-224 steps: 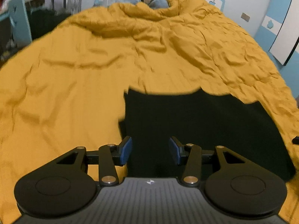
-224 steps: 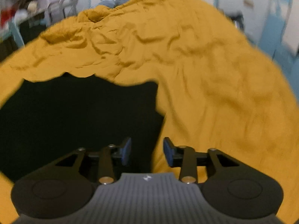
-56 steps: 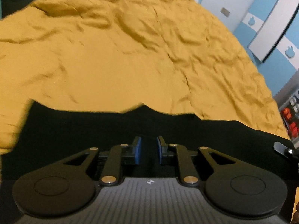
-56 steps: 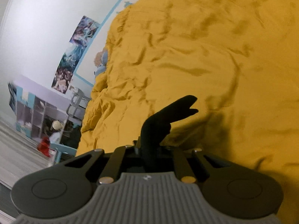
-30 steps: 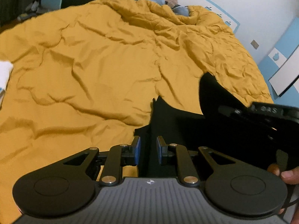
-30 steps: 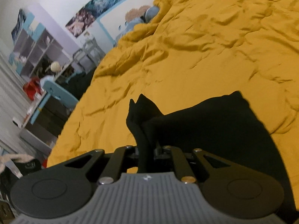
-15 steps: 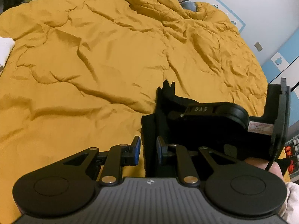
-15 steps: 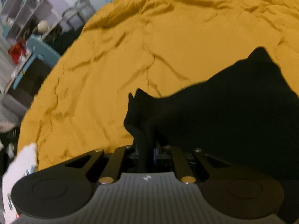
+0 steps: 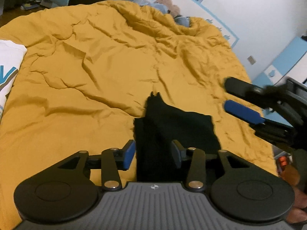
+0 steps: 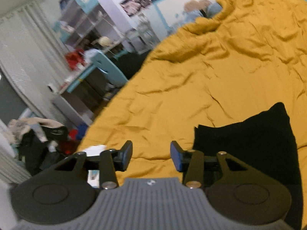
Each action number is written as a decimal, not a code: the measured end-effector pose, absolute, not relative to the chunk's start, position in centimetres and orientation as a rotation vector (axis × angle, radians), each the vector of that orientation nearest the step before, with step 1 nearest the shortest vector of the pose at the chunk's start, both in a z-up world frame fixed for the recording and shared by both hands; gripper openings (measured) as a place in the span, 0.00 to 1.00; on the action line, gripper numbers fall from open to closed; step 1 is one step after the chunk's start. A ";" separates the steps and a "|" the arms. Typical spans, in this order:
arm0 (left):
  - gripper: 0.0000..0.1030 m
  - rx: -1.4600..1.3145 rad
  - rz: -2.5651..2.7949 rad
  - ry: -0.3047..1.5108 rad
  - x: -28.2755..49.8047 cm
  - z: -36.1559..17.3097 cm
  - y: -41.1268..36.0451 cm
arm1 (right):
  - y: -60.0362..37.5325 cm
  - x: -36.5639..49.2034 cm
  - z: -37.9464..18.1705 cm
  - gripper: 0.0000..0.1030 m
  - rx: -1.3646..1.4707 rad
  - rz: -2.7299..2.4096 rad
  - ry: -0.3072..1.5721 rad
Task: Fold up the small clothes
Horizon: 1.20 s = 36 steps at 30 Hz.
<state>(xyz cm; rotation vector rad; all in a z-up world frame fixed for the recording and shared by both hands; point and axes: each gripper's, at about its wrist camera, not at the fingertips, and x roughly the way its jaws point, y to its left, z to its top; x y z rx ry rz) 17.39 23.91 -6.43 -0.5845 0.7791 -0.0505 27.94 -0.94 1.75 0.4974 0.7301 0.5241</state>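
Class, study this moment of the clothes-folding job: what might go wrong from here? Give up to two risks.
1. The black garment lies folded on the rumpled yellow duvet with a corner sticking up; the fold may slump open.
2. The left tongs are opening with cloth between the pads; pulling away could drag it. The right tongs are opening too, with nothing between them.

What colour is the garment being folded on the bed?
Black garment, plain, on a mustard-yellow quilt; clearest in the left wrist view.

A bed [image 9: 96,76] carries everything, covered by a rumpled mustard-yellow duvet. A folded black garment [image 9: 172,126] lies on it. A white cloth [image 9: 7,61] rests at its left edge.
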 end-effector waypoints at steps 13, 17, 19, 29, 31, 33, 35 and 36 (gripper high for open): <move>0.74 -0.883 -0.268 0.722 11.3 -8.0 24.9 | -11.0 18.5 -4.7 0.50 0.243 0.260 0.795; 0.74 -0.908 -0.240 0.792 11.4 -10.3 23.7 | -12.7 16.0 -7.7 0.57 0.234 0.253 0.867; 0.74 -0.936 -0.225 0.828 11.4 -11.5 23.2 | -13.2 15.0 -8.4 0.58 0.220 0.261 0.886; 0.45 -0.930 -0.171 0.834 10.7 -13.7 22.1 | -13.0 12.0 -9.6 0.73 0.093 0.310 0.868; 0.14 -0.905 -0.166 0.789 10.9 -12.7 21.8 | -12.8 12.0 -10.0 0.75 0.081 0.320 0.881; 0.11 -0.882 -0.186 0.730 11.2 -11.1 21.5 | -12.6 11.9 -10.2 0.77 0.072 0.315 0.885; 0.10 -0.844 -0.203 0.679 11.5 -9.0 21.1 | -12.3 12.1 -10.4 0.77 0.056 0.307 0.882; 0.10 -0.813 -0.202 0.663 11.8 -7.8 20.8 | -12.1 12.3 -10.4 0.77 0.047 0.305 0.878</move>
